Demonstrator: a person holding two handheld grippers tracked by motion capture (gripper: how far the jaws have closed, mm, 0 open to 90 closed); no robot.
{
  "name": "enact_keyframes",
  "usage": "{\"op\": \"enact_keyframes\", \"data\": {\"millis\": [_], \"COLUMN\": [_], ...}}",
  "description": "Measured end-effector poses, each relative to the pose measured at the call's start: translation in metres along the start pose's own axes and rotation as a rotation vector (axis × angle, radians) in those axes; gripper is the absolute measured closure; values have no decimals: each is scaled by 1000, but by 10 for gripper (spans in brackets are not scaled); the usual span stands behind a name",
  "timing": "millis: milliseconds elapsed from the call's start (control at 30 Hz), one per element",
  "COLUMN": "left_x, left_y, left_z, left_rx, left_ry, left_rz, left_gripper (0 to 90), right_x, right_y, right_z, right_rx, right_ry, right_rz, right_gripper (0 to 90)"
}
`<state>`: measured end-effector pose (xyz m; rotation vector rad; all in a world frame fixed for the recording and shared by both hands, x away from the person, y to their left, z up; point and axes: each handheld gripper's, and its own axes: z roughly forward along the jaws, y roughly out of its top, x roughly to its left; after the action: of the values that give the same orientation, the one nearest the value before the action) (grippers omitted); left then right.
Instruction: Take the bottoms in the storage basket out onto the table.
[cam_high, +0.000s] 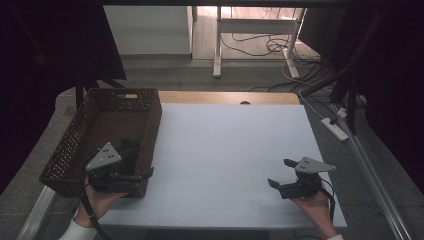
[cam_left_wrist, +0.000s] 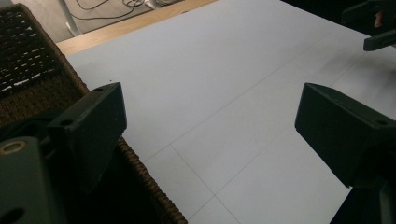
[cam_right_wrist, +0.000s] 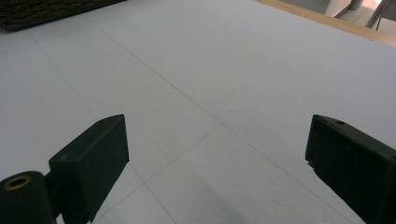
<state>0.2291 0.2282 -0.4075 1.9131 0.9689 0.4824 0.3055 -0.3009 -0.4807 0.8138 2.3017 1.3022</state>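
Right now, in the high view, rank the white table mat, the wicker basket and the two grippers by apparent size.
1. White table mat
2. Wicker basket
3. Left gripper and right gripper: they look about alike, so no ranking between them.

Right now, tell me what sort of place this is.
Likely a lab or workshop set up for recording. A table with a plain white top carries a brown wicker basket at its left edge, cables trail over the floor beyond, and a power strip lies at the right.

A dim room: grey floor (cam_high: 200, 80), white table frame (cam_high: 218, 45) with loose cables (cam_high: 260, 45) beyond, dark sides.
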Motion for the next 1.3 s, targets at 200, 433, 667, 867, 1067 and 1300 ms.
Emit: {"op": "enact_keyframes", "data": {"millis": [200, 433, 667, 867, 1067, 1300], "left_x": [4, 9, 13, 21, 30, 39], "left_y": [3, 8, 14, 18, 19, 19], "left_z": [-2, -3, -3, -4, -2, 3], "left_rx": [0, 2, 0, 2, 6, 13], "left_ry": [0, 3, 4, 9, 14, 18], "left_rz": [-4, -7, -6, -8, -20, -30], "left_gripper": [98, 98, 98, 100, 101, 106], "right_x": [0, 0, -1, 0, -1, -1], "right_y": [0, -1, -1, -1, -2, -3], "right_z": [0, 2, 2, 3, 4, 5], "right_rx": [7, 11, 11, 16, 24, 27], "right_ry": [-2, 4, 1, 3, 0, -2], "right_rz": [0, 1, 2, 1, 3, 5], "right_gripper": [60, 60, 60, 60, 60, 60]}}
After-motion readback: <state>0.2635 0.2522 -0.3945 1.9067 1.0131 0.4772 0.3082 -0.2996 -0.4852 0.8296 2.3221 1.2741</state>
